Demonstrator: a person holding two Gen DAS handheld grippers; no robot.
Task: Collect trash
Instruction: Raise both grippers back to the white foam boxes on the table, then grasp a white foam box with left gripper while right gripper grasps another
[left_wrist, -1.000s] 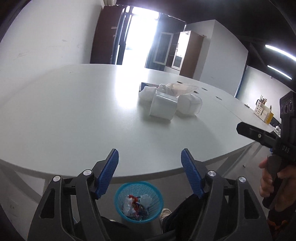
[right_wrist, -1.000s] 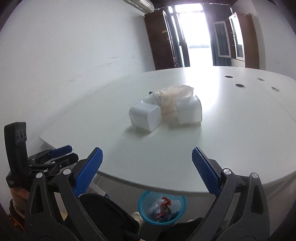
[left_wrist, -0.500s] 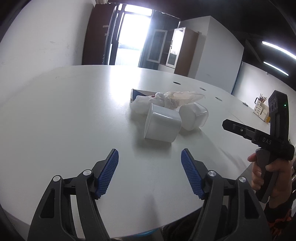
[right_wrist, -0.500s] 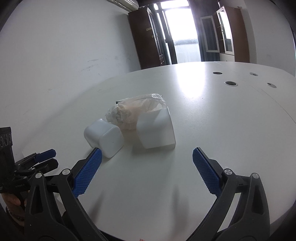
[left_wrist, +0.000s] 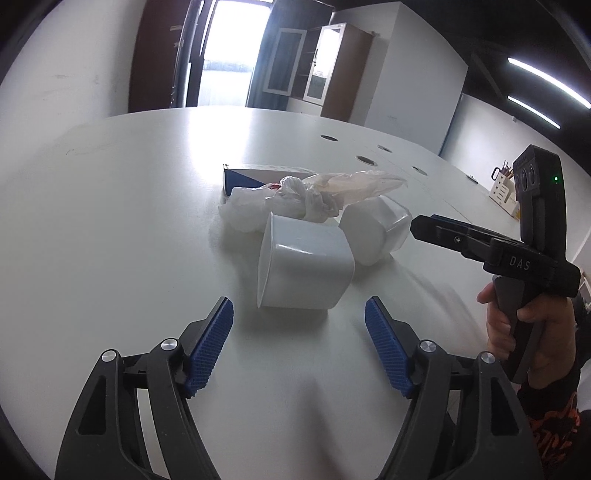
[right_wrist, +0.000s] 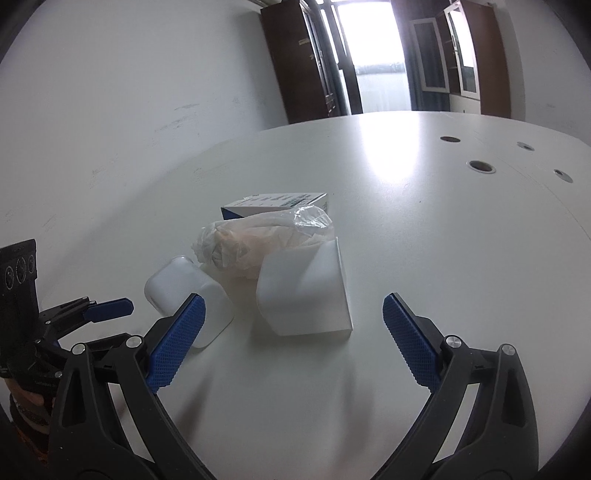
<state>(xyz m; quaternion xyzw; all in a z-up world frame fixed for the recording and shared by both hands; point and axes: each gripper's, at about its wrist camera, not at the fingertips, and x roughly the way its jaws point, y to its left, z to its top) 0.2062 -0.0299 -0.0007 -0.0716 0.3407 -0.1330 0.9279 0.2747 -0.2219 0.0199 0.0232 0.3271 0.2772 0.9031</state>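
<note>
A pile of trash lies on the white table (left_wrist: 110, 221). A white plastic tub (left_wrist: 304, 273) lies on its side nearest my left gripper (left_wrist: 299, 332), which is open and empty just short of it. A second white tub (left_wrist: 376, 230) lies to its right; in the right wrist view (right_wrist: 304, 291) it is just ahead of my right gripper (right_wrist: 291, 328), open and empty. Behind them are a crumpled clear plastic bag (left_wrist: 332, 192) and a blue and white carton (left_wrist: 258, 175). The first tub shows at the left in the right wrist view (right_wrist: 184, 291).
The table has several round cable holes (right_wrist: 480, 166) at the far right. Dark cabinets and a bright doorway (right_wrist: 373, 55) stand behind it. A desk organiser (left_wrist: 504, 188) sits at the far right. The right gripper body (left_wrist: 517, 251) hangs beside the pile.
Both grippers have risen from below the table edge and moved in over the table toward the pile. The blue trash basket on the floor has dropped out of view.
</note>
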